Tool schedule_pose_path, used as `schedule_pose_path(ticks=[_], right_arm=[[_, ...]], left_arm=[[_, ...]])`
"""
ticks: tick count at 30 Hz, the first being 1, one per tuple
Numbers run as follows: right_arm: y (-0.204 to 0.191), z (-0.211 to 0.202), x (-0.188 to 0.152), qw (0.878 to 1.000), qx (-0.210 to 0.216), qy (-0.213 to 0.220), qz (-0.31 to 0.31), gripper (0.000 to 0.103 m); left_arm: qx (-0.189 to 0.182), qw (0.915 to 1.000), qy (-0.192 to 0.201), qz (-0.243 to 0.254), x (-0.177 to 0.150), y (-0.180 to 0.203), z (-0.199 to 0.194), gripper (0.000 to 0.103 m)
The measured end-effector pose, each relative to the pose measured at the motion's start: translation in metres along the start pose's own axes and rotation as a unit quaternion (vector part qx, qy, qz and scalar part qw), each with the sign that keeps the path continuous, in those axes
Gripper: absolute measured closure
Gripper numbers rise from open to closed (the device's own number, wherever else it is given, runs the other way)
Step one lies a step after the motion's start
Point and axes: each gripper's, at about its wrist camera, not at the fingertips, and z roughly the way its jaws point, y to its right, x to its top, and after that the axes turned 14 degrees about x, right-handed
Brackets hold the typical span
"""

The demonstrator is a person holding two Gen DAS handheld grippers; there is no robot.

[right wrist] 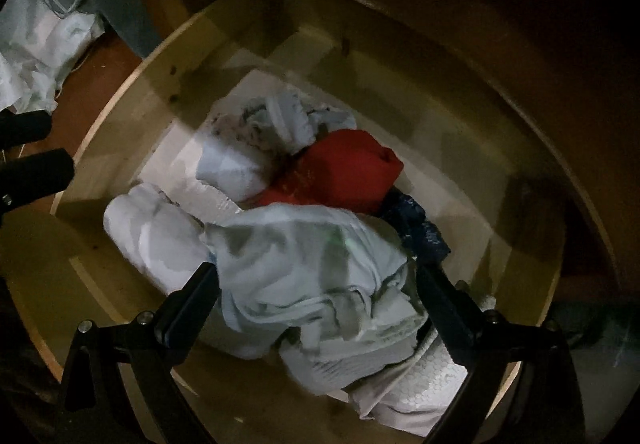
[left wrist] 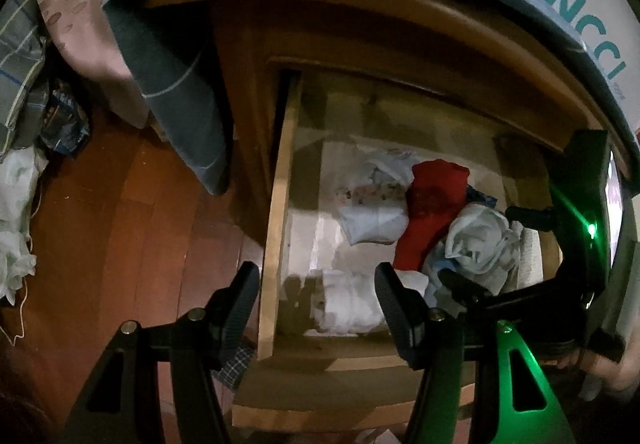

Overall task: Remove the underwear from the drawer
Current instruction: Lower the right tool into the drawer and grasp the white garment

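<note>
Reaching into the pulled-out wooden drawer (right wrist: 132, 115), the right gripper (right wrist: 316, 288) hangs with its jaws spread wide on either side of a crumpled pale blue-grey garment (right wrist: 296, 264), the topmost piece of underwear in the heap and apparently the one singled out for removal. The cloth sits between the two black fingers (right wrist: 188, 304) and bulges up toward the camera, but the jaws have not closed on it, so the grasp looks set up rather than made. Just behind that garment lies a red garment (right wrist: 344, 171), with a dark blue piece (right wrist: 420, 228) tucked at the red one's right edge and a folded white printed garment (right wrist: 248, 147) to the red one's left. The left gripper (left wrist: 316, 308), also open and holding nothing, hovers above the drawer's front left corner, near the red garment (left wrist: 432, 203) but clear of the pile, probably kept back to leave the other tool room. From that view the right gripper (left wrist: 520, 256) shows at the red garment's right, down among the clothes. A blue-grey bedsheet (left wrist: 172, 83) drapes over the furniture beside the drawer (left wrist: 280, 203), above a reddish wooden floor (left wrist: 120, 224).
</note>
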Motion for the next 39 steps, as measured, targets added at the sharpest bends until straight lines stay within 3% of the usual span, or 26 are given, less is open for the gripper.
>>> schedule_pose_path(ticks=[7, 15, 21, 29, 33, 39], right_arm=[[-0.004, 0.006, 0.003, 1.0, 0.0, -0.013, -0.005, 0.009], [0.009, 0.001, -0.002, 0.999, 0.024, 0.008, 0.042, 0.031], [0.013, -0.009, -0.012, 0.997, 0.037, 0.028, 0.064, 0.04], [0.024, -0.023, -0.021, 0.991, 0.066, 0.056, 0.102, 0.044], [0.032, -0.029, -0.028, 0.984, 0.1, 0.07, 0.133, 0.045], [0.04, -0.028, -0.03, 0.979, 0.121, 0.07, 0.149, 0.044]], left_arm=[[0.0, 0.9997, -0.023, 0.008, -0.001, 0.001, 0.009, 0.042], [0.005, 0.9993, -0.03, 0.023, -0.004, 0.004, 0.012, 0.042], [0.016, 0.9985, -0.038, 0.037, -0.005, 0.01, 0.019, 0.042], [0.018, 0.9967, -0.042, 0.068, -0.009, 0.019, 0.022, 0.041], [0.026, 0.9947, -0.046, 0.088, -0.01, 0.027, 0.024, 0.041], [0.04, 0.9931, -0.045, 0.101, -0.01, 0.031, 0.028, 0.041]])
